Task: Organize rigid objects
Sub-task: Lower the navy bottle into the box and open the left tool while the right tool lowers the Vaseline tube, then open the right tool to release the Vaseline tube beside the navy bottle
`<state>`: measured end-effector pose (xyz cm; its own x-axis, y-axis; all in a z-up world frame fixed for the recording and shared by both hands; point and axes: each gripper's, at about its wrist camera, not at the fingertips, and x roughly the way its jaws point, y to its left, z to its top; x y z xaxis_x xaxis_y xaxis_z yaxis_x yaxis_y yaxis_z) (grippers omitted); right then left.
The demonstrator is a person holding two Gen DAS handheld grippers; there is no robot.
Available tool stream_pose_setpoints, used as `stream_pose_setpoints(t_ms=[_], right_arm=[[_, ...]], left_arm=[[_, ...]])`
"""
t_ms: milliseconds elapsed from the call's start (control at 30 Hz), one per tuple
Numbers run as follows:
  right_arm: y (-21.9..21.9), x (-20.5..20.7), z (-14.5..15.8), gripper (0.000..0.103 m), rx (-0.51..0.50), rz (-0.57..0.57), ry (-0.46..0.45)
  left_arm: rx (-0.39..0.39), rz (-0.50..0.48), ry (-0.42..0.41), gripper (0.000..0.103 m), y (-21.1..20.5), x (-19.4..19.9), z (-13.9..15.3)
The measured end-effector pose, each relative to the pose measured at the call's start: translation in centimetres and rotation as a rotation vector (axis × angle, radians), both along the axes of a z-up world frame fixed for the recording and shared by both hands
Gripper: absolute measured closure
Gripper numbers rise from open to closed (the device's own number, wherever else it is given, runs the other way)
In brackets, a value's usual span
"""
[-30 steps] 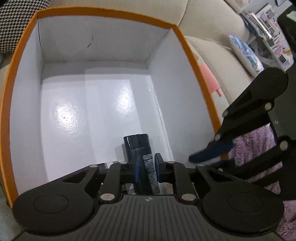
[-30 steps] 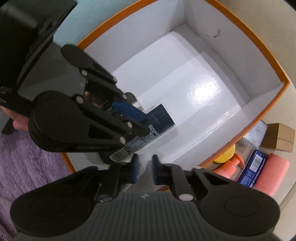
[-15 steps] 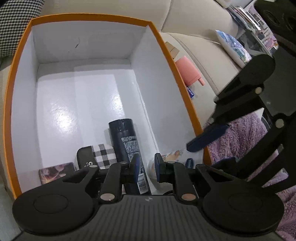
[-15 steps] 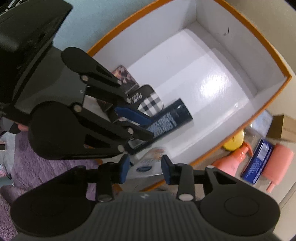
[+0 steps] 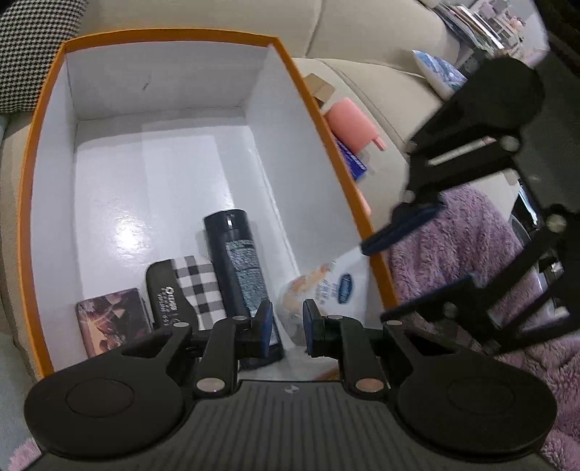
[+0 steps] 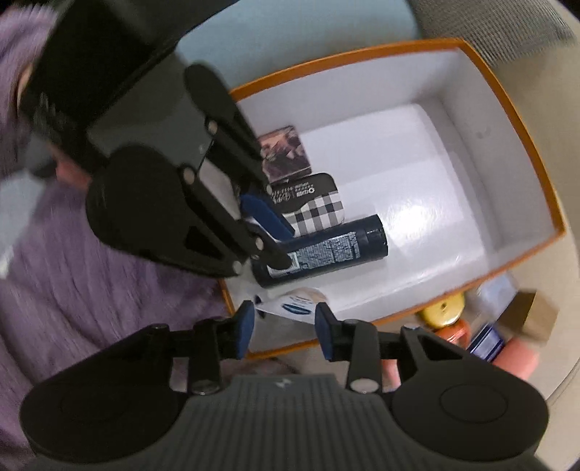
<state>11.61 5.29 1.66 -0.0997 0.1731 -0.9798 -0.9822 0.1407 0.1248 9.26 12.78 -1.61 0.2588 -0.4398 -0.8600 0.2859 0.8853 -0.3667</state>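
Four items already in your orange box [image 5: 32, 203]: dark bottle [image 5: 235, 261], checked case [image 5: 188, 286], small picture box [image 5: 112, 319], white tube [image 5: 326, 286] by wall. Pink bottle [image 5: 351, 123], blue pack [image 6: 485, 344], yellow item [image 6: 442, 308] remain outside on sofa. Left gripper [image 5: 286, 320] jaws slightly apart, empty; right gripper [image 6: 284, 331] jaws apart, empty.

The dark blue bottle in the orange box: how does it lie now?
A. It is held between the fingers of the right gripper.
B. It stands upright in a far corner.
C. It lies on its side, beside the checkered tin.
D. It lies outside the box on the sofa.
C: the dark blue bottle lies flat on the floor of the orange box, right next to the checkered tin, and no gripper holds it.
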Motion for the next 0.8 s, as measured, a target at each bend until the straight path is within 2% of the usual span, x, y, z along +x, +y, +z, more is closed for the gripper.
stream_pose_setpoints(t_ms=[267, 333, 367, 467, 567, 700, 800], right_arm=[[0.5, -1.2, -1.3, 0.065, -0.035, 0.240, -0.094], [0.7, -1.2, -2.0, 0.077, -0.031, 0.263, -0.103], [0.8, -1.3, -2.2, 0.086, -0.024, 0.267, -0.098], [1.1, -0.2, -2.4, 0.095, -0.008, 0.211, -0.066], [1.5, 1.5, -2.4, 0.096, -0.003, 0.160, -0.046], [2.2, 4.0, -3.3, 0.096, -0.032, 0.129, -0.096], [2.8, 5.4, -4.3, 0.093, -0.053, 0.112, -0.096]], left_arm=[[0.008, -0.006, -0.005, 0.084, -0.7, -0.6, 0.1], [0.010, 0.017, -0.004, 0.084, -0.4, -0.4, 0.0], [0.011, 0.030, -0.002, 0.084, -0.1, -0.3, 0.0], [0.024, 0.067, 0.002, 0.084, 0.6, 0.1, -0.3], [0.032, 0.097, 0.006, 0.084, 1.1, 0.9, -0.7], [0.045, 0.116, 0.012, 0.084, 1.1, 1.9, -1.1], [0.044, 0.118, 0.016, 0.084, 0.9, 2.6, -1.5]])
